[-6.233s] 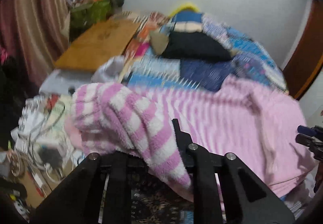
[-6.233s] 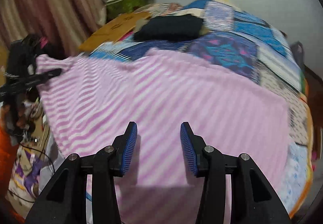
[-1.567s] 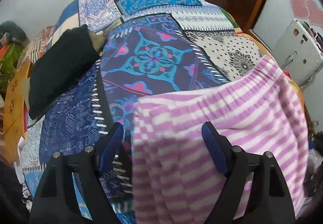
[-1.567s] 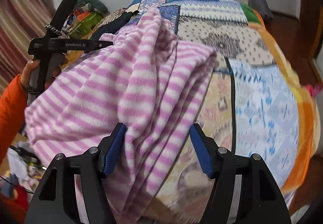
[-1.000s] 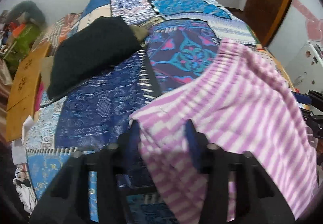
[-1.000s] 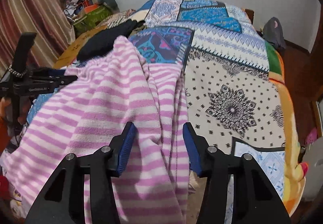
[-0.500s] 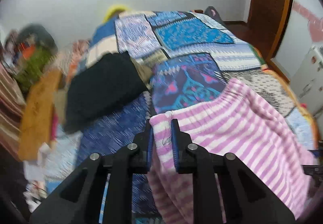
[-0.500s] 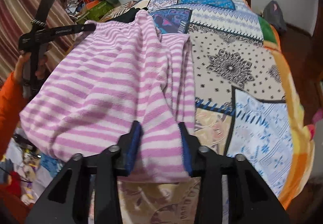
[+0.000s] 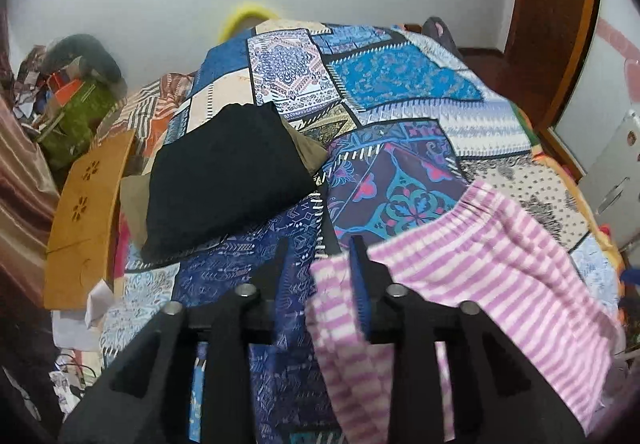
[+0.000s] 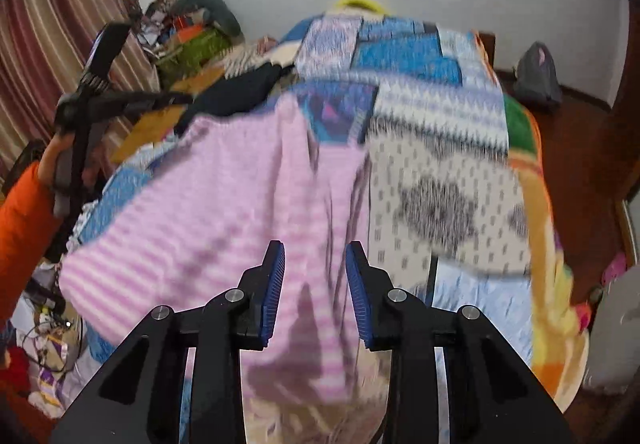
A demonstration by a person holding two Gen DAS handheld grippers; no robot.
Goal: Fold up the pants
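Note:
The pink-and-white striped pants (image 9: pixel 500 276) lie in a folded heap on the patchwork quilt (image 9: pixel 400 76). In the left wrist view my left gripper (image 9: pixel 320 264) hangs just above the pants' near left corner. Its jaws are opening: the corner rests against the right finger (image 9: pixel 358 284) and stands clear of the left one. In the right wrist view, which is blurred, the pants (image 10: pixel 224 224) spread out below my right gripper (image 10: pixel 316 272). That gripper is open, both blue pads bare, and its shadow falls on the cloth.
A folded black garment (image 9: pixel 224 172) lies on the quilt's left part, with a wooden board (image 9: pixel 88 204) and a green bag (image 9: pixel 76 116) beyond it. A hand in an orange sleeve (image 10: pixel 20 212) holds the left gripper. A grey bag (image 10: pixel 536 72) sits on the floor at right.
Both grippers have let go of the pants and risen. The left jaws, pinched on the corner half a second ago, now stand apart. The fold lies on the bed.

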